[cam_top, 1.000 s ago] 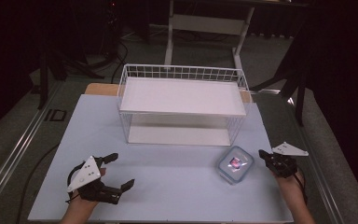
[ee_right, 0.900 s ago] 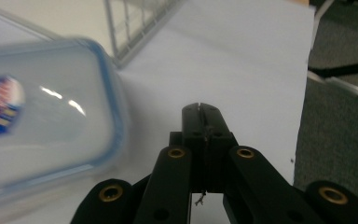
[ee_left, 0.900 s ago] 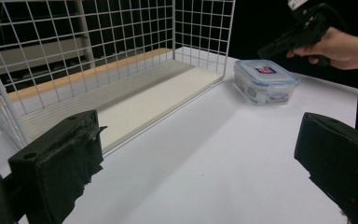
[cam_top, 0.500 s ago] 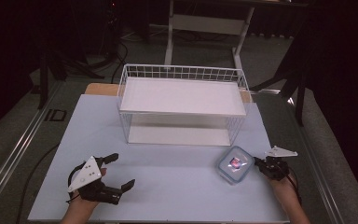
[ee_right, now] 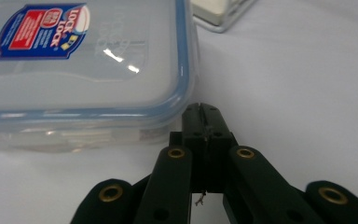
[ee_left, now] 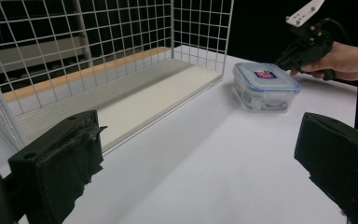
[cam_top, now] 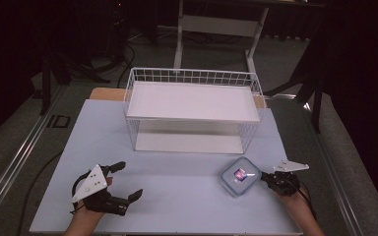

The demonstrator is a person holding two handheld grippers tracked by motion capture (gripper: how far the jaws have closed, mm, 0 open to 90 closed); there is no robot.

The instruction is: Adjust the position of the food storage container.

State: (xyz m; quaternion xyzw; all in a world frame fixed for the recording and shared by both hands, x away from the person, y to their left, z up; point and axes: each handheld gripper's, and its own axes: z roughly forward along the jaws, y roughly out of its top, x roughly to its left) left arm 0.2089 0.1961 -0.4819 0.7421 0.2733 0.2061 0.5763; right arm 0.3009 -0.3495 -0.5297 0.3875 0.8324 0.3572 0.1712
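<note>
A clear plastic container (cam_top: 240,175) with a blue-rimmed lid and a label stands on the white table, in front of the basket's right end. My right gripper (cam_top: 264,178) is shut with nothing between its jaws. Its tips sit low at the container's right corner. In the right gripper view the closed tips (ee_right: 204,113) lie just under the lid rim of the container (ee_right: 84,60); whether they touch it I cannot tell. My left gripper (cam_top: 128,180) rests open and empty at the front left. The left gripper view shows the container (ee_left: 265,86) and the right gripper (ee_left: 284,59) beyond it.
A white wire basket (cam_top: 192,76) with a flat white shelf stands across the back middle of the table (cam_top: 177,167). Its mesh wall (ee_left: 121,46) is close ahead of the left jaws. A desk frame and cables stand on the floor behind.
My right gripper has come down and to the left, bringing its closed tips up to the container's corner. The left gripper and the container have stayed put.
</note>
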